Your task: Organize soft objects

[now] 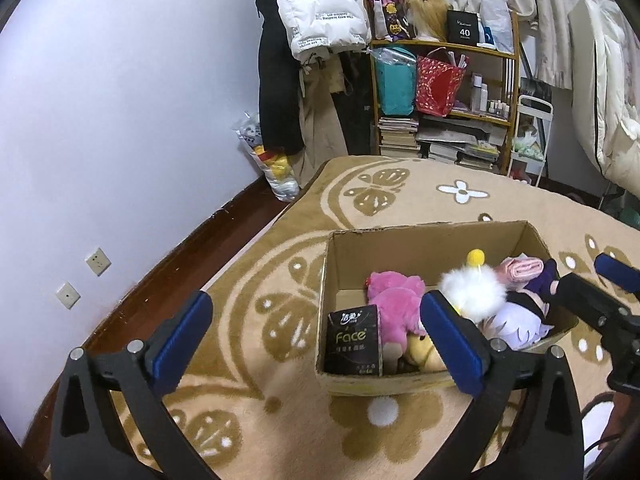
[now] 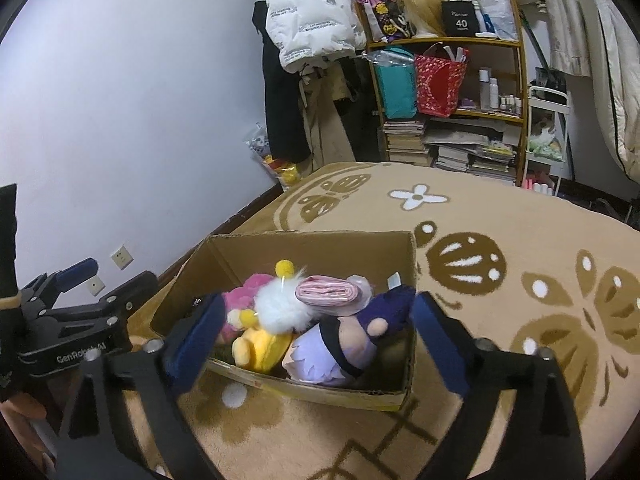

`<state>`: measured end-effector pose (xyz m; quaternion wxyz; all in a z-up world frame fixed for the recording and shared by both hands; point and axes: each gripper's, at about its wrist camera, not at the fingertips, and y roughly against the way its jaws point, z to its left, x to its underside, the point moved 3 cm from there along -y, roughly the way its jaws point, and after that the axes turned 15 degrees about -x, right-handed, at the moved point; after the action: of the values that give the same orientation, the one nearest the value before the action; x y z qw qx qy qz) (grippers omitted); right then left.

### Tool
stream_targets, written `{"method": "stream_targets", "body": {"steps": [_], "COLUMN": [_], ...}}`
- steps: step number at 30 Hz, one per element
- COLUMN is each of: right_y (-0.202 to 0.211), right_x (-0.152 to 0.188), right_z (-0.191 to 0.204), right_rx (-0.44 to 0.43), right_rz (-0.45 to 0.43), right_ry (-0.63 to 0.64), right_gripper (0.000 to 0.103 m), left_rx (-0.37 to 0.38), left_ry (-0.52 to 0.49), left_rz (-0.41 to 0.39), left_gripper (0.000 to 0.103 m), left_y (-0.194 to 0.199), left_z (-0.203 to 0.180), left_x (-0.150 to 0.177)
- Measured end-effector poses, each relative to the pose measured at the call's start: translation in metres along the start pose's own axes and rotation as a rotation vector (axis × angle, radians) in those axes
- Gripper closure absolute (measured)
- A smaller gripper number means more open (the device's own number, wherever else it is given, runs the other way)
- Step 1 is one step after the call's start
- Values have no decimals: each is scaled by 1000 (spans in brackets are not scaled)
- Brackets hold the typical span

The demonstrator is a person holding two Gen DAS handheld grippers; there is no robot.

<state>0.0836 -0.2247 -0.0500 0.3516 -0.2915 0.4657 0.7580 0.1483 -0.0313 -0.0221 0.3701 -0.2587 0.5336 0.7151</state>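
Both my hand-held grippers, left (image 1: 316, 334) and right (image 2: 314, 336), hang open and empty above the box (image 2: 406, 396) on the blanket (image 2: 520, 232). The plush toys (image 2: 276, 308) lie piled inside: light and squashy, I judge, best pinched across a fat body.

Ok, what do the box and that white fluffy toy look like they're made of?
Box: brown corrugated cardboard, matte, with a ragged torn rim. White fluffy toy: long-pile plush, probably synthetic fur, with a yellow pom-pom on top.

Both wrist views overlook the box (image 1: 428, 240) closely
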Motion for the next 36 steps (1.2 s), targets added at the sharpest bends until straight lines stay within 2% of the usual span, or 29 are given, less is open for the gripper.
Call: {"method": "stream_targets", "body": {"steps": [16, 29, 36], "right_y": [35, 68, 85], "right_x": [5, 9, 18], "right_z": [13, 22, 29], "right_rx": [31, 33, 38], "right_rz": [-57, -76, -85], "right_ry": [25, 47, 62], "right_gripper": [0, 0, 0], "left_rx": [6, -9, -4], "left_ry": [76, 57, 62], "left_rz": [-27, -81, -84], "left_gripper": [1, 1, 1], "left_y": [30, 64, 81], "left_z": [27, 36, 40], "left_x": [6, 14, 23]}}
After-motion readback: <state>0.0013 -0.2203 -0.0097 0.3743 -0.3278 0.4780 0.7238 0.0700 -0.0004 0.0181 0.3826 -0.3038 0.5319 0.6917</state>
